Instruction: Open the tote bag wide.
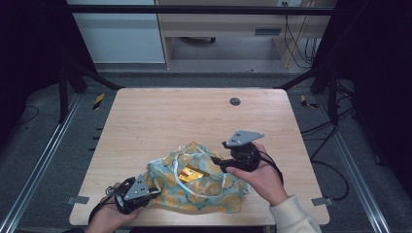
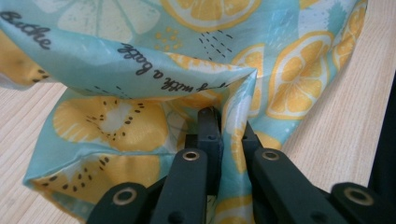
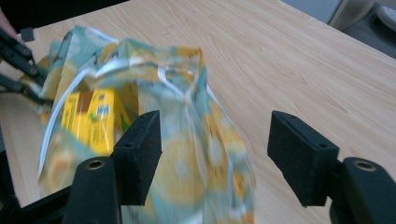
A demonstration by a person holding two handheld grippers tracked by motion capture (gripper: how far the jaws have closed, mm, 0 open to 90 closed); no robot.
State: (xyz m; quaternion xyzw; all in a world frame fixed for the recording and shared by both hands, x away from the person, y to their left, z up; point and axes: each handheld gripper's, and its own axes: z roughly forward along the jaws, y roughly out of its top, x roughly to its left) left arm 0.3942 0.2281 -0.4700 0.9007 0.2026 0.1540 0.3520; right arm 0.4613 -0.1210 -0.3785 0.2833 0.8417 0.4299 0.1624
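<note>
A fold of the bag (image 2: 140, 70) is pinched by the left gripper (image 2: 227, 130) at lower centre. The right gripper (image 3: 215, 154) is held wide apart, gripping nothing.

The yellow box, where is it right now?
In the high view the yellow box sits inside the open lemon-print bag near the table's front edge, between both grippers.

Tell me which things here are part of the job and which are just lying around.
In the job:
- lemon-print bag, pinched at one corner by the left tool
- yellow box inside the bag
- right tool, open by the bag's mouth

Lying about:
- round grey cap in the table
</note>
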